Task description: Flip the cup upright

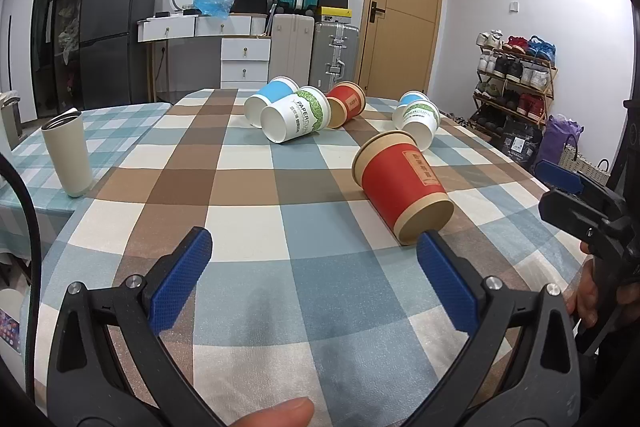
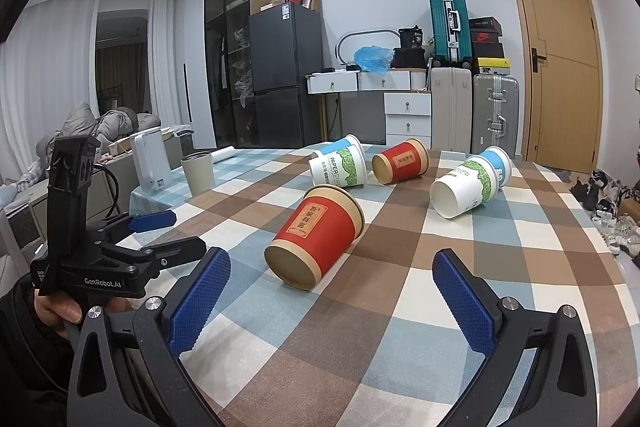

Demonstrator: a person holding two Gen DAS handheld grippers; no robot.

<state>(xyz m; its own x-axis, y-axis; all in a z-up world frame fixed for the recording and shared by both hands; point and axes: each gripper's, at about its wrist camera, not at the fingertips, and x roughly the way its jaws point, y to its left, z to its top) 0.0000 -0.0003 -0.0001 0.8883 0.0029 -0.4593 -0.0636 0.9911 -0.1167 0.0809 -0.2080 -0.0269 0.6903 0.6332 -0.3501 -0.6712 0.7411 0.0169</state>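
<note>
Lying on its side on the checked tablecloth [image 1: 248,227], red cup [image 1: 404,187], base toward the cameras | left gripper [image 1: 314,259]: jaws wide apart, cup just ahead of the right jaw | right gripper [image 2: 332,279]: jaws wide apart, cup just ahead, between them | five more cups lie beyond.

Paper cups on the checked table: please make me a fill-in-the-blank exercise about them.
1. The nearest red cup lies on its ____.
2. Both the left gripper and the right gripper are ____.
3. The beige tumbler stands ____.

Missing words: side; open; upright
</note>
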